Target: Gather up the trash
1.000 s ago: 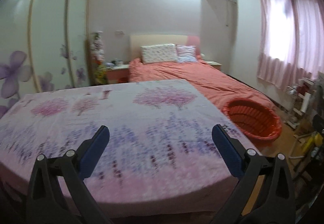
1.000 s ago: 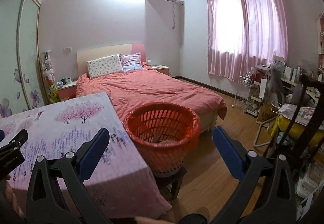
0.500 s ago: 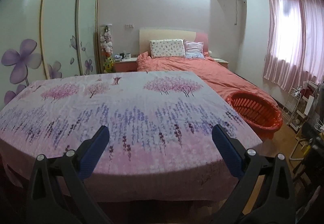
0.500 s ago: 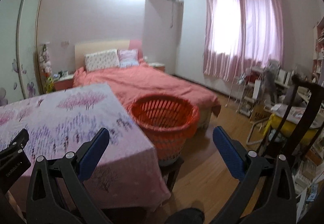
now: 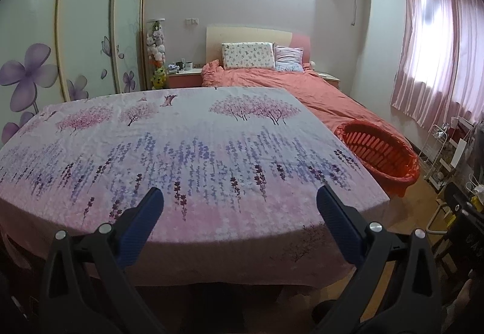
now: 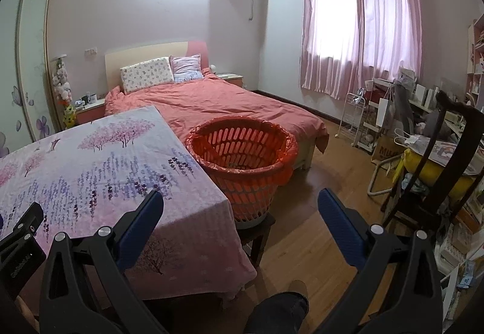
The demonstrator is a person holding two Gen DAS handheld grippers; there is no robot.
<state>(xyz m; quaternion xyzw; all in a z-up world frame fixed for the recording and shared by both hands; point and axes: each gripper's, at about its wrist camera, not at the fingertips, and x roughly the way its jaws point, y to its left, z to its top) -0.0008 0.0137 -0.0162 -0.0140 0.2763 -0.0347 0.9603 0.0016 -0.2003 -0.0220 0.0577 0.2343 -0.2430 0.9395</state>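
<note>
With both the left gripper (image 5: 239,204) and right gripper (image 6: 240,204) spread and empty, we should scan the floral-clothed table (image 5: 181,137), apparently bare, for trash before turning to the orange basket (image 6: 242,158) by its right edge.

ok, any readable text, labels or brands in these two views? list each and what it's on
"MU": on the brown cardboard box on the floor below the window, right wrist view; the rest is hidden.
Small pale lettering on the black block at the lower left edge: too blurred to read.
Orange basket and flowered tablecloth: no text.
</note>
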